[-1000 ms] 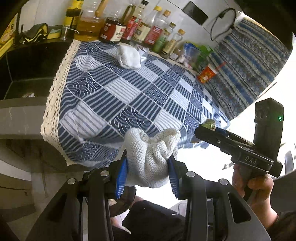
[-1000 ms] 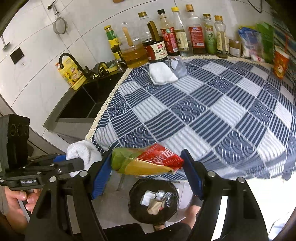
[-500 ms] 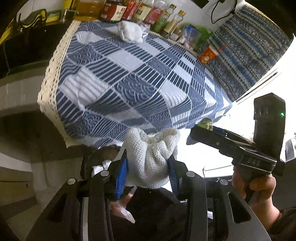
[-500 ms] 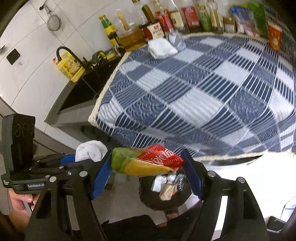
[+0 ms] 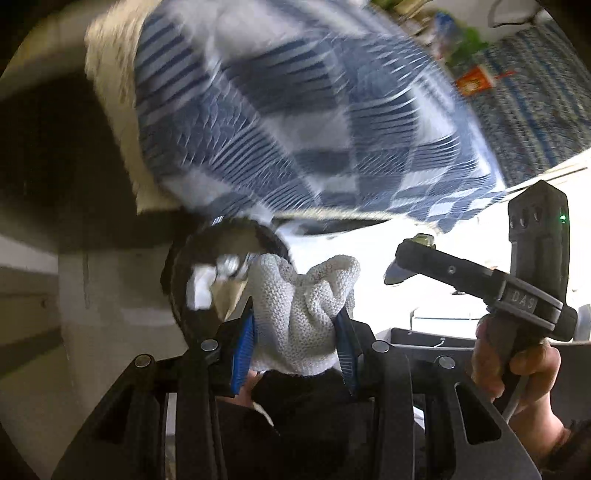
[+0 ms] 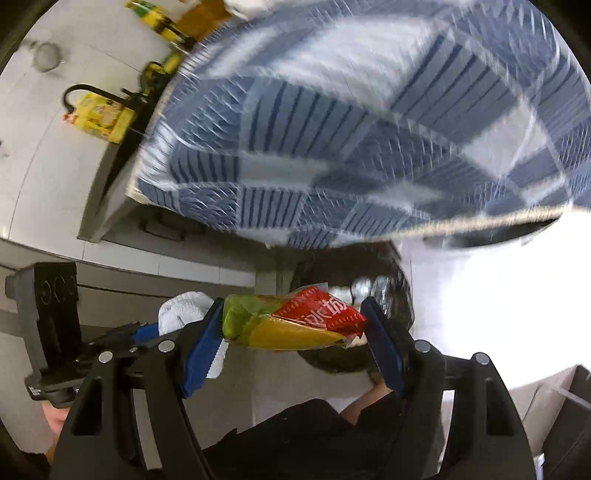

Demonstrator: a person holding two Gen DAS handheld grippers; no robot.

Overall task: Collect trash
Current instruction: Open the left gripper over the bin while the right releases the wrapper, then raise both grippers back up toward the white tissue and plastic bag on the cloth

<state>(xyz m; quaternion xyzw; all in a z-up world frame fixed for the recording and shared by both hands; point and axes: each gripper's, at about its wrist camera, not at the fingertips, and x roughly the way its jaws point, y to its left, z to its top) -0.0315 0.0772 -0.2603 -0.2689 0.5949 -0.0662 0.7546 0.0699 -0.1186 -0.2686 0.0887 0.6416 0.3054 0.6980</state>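
Here, crumpled red-green-yellow wrapper point(image 6: 291, 321); bunched white knit cloth point(image 5: 301, 314).

This is a home kitchen. In the upper left of the right wrist view a white tiled wall point(image 6: 44, 155) backs a dark sink with a black faucet point(image 6: 79, 92), a yellow detergent bottle point(image 6: 101, 118) and blurred condiment bottles point(image 6: 166, 29). A blue-and-white patterned tablecloth point(image 6: 369, 129) fills the upper middle, with a black trash bin point(image 6: 399, 295) below its edge.
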